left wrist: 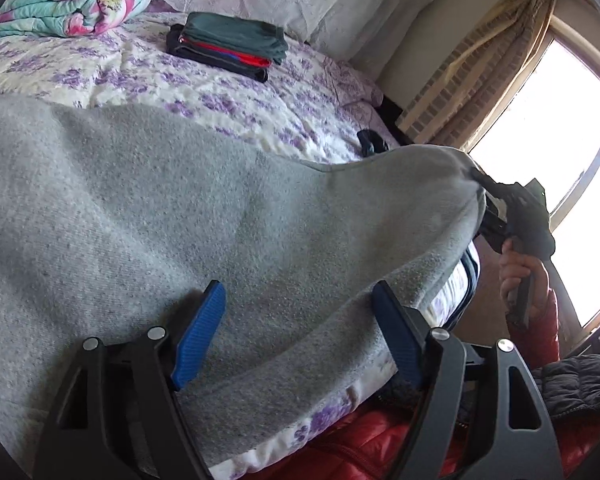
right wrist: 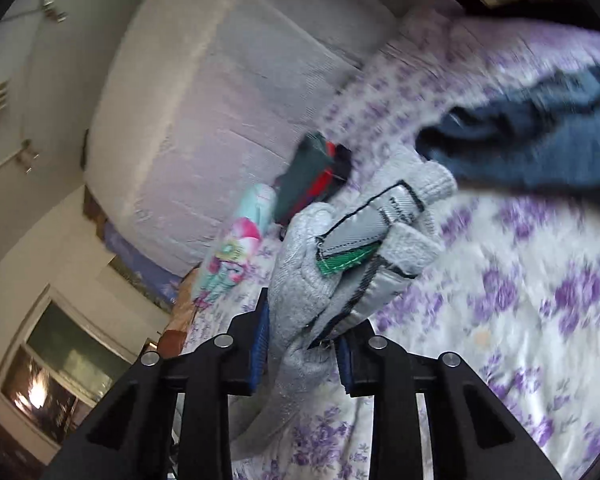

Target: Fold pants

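Grey pants (left wrist: pixel 160 200) lie spread across the bed in the left wrist view. My left gripper (left wrist: pixel 298 288) stands open over their near edge; the cloth runs between its blue pads (left wrist: pixel 198 340) without being pinched. At the right, my right gripper (left wrist: pixel 484 196), held by a hand (left wrist: pixel 520 272), lifts a corner of the pants off the bed. In the right wrist view the right gripper (right wrist: pixel 304 320) is shut on the bunched waistband of the grey pants (right wrist: pixel 300 264), with its grey and green labels (right wrist: pixel 352 256) facing the camera.
A folded stack of dark, green and red clothes (left wrist: pixel 228 44) sits far back on the purple-flowered bedspread (left wrist: pixel 140 76). A rolled floral quilt (left wrist: pixel 68 4) lies at the back left. A dark blue garment (right wrist: pixel 532 148) lies on the bed. A bright window (left wrist: pixel 560 160) is at the right.
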Motion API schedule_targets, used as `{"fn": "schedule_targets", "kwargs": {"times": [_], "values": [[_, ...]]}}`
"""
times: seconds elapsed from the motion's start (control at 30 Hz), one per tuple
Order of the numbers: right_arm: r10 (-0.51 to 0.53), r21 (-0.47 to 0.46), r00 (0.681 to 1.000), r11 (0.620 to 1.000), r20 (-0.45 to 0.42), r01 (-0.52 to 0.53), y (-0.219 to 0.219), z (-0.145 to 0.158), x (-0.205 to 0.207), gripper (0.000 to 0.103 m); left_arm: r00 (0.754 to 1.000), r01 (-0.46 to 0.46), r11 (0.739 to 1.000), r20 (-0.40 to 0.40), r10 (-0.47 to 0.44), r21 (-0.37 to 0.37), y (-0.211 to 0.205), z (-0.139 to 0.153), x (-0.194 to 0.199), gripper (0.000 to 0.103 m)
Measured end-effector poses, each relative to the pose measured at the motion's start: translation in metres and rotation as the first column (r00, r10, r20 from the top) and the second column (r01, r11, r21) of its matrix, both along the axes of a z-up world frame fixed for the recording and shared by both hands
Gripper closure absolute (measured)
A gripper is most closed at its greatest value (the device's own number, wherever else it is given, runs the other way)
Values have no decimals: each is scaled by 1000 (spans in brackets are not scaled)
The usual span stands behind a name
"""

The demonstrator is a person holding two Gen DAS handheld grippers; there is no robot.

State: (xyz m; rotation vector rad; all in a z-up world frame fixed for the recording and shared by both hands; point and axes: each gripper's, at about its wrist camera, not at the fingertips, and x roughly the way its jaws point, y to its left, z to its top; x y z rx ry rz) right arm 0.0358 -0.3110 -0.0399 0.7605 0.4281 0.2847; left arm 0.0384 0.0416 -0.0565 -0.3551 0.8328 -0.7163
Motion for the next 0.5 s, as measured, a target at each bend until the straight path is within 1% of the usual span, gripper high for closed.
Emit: {"fn": "schedule_targets", "kwargs": {"times": [0.03, 0.07, 0.13, 0.17, 0.2, 0.23, 0.27, 0.33, 0.37, 0.4, 0.43, 0.47, 0.5], "values": [[-17, -8, 1000, 1000, -24, 17, -6, -9, -4, 74, 1000, 3, 1000, 4, -3, -2, -2, 0, 0, 29], [-36, 0, 996, 999, -79, 36, -14, -26, -5, 74, 1000, 10, 1000, -1, -10, 7, -6, -2, 1, 29], [-62, 92, 968, 992, -245, 87, -38, -80, -7, 74, 1000, 17, 998, -10, -16, 58, -15, -8, 3, 29], [-58, 147, 956, 984, -288, 104, -47, -103, -11, 77, 1000, 18, 996, 2, -18, 87, -20, -9, 2, 29], [-35, 161, 969, 984, -244, 77, -50, -110, -15, 79, 1000, 19, 993, 18, -22, 115, -24, -8, -1, 28], [-35, 119, 971, 991, -235, 64, -48, -103, -17, 78, 999, 22, 989, 32, -27, 148, -28, -7, -3, 27], [-46, 102, 973, 992, -228, 71, -47, -95, -20, 74, 999, 25, 985, 36, -32, 169, -30, -7, -4, 27], [-126, 143, 966, 977, -227, 161, -64, -83, -29, 66, 999, 25, 985, 28, -30, 173, -27, -6, -4, 27], [-179, 149, 959, 965, -220, 214, -75, -77, -37, 64, 999, 24, 987, 20, -28, 160, -23, -4, -5, 27], [-248, 147, 949, 949, -195, 279, -88, -68, -47, 64, 1000, 18, 991, 10, -19, 133, -16, -1, -6, 27], [-277, 143, 947, 943, -164, 301, -97, -59, -53, 64, 1000, 9, 994, 2, -10, 105, -8, 3, -6, 27], [-268, 137, 954, 948, -138, 286, -100, -52, -53, 64, 1000, 1, 996, -1, -1, 86, -3, 5, -7, 27], [-226, 128, 968, 963, -106, 239, -96, -41, -47, 64, 1000, -11, 998, -1, 11, 70, 2, 9, -7, 27]]}}
